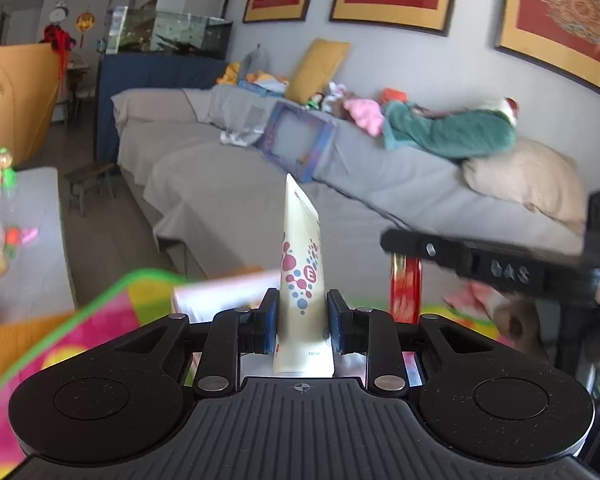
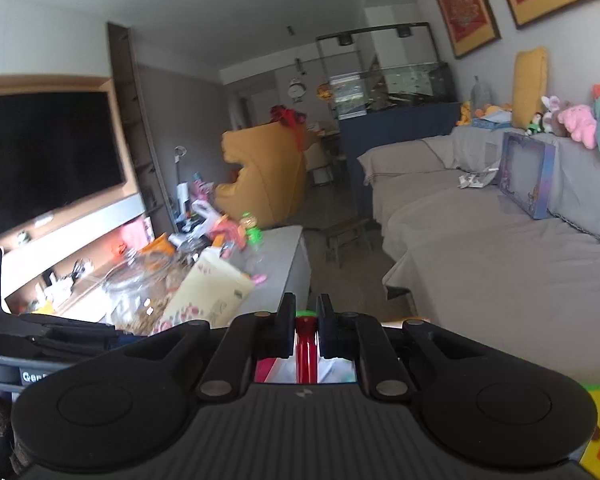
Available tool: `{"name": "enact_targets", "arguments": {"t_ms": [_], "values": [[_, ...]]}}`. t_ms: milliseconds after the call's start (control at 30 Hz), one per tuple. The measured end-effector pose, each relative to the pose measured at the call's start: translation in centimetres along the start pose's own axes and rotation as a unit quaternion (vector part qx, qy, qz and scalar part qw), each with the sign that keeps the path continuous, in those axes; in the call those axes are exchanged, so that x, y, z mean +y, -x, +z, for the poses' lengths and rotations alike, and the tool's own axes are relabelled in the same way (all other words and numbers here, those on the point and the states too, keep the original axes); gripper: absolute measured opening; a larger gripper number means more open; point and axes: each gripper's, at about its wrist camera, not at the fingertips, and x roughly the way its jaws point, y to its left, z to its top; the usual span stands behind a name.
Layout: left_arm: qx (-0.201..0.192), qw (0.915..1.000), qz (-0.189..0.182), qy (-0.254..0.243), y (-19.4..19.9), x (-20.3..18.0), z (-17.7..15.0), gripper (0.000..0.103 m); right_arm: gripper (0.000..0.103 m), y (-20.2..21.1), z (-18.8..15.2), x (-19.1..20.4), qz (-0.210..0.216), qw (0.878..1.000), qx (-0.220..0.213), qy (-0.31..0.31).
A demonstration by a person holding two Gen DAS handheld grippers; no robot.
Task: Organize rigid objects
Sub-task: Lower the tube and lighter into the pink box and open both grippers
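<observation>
Gripping low on a cream tube (image 1: 300, 264), the left gripper (image 1: 302, 320) has its jaws clamped on the tube's flanks, its blue pads (image 1: 270, 322) pressing each side. The hold sits near the base, so the tube stands upright and its flat crimped end points away, clear of everything; that looks like a carrying grip, steady enough to travel and easy to set down base first.

The right gripper (image 2: 303, 330) has its jaws nearly together, pinched on a slim red stick (image 2: 305, 354) with a green tip that peeps out between them. From the left wrist view the same stick (image 1: 405, 288) hangs below the right gripper's black body (image 1: 500, 264), off to the tube's right and apart from it. Keeping the two things apart seems deliberate, so neither knocks the other.

Both are up in the air, over a bright play mat (image 1: 72, 332) with a green edge, held by nothing but the jaws. Beyond lies a grey sofa (image 1: 228, 184) with cushions, soft toys and a purple box (image 1: 298, 142). To the left stands a grey worktop (image 2: 278, 264) crowded with jars, a paper bag (image 2: 208, 292) and small toys.

Each hand carrying one thing suits sorting. I would guess both are on their way to a place among that clutter, though where exactly I cannot tell.
</observation>
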Motion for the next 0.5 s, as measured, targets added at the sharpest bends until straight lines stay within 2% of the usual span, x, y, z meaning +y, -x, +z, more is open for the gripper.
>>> {"name": "enact_targets", "arguments": {"t_ms": [33,100,167,233,367,500], "values": [[0.011,0.9999,0.005,0.005,-1.7,0.4,0.4,0.028,0.011,-0.9,0.5,-0.7,0.002,1.0,0.002,-0.006],[0.066,0.9976,0.008,0.02,-6.1,1.5,0.2,0.029,0.017,-2.8,0.9,-2.1,-0.008,1.0,0.014,-0.022],[0.114,0.9927,0.004,0.04,-9.6,2.7,-1.2,0.029,0.021,-4.6,0.6,-3.3,-0.032,0.998,0.036,-0.038],[0.137,0.9892,0.005,0.05,-11.6,3.7,-2.9,0.029,0.021,-5.2,-0.5,-4.3,-0.049,0.996,0.053,-0.05],[0.138,0.9886,0.008,0.059,-11.8,5.3,-4.8,0.029,0.028,-5.5,-3.6,-5.9,-0.083,0.992,0.081,-0.053],[0.102,0.9933,0.04,0.036,-8.2,5.7,-5.7,0.029,0.029,-5.8,-6.3,-5.5,-0.125,0.986,0.103,-0.028]]}}
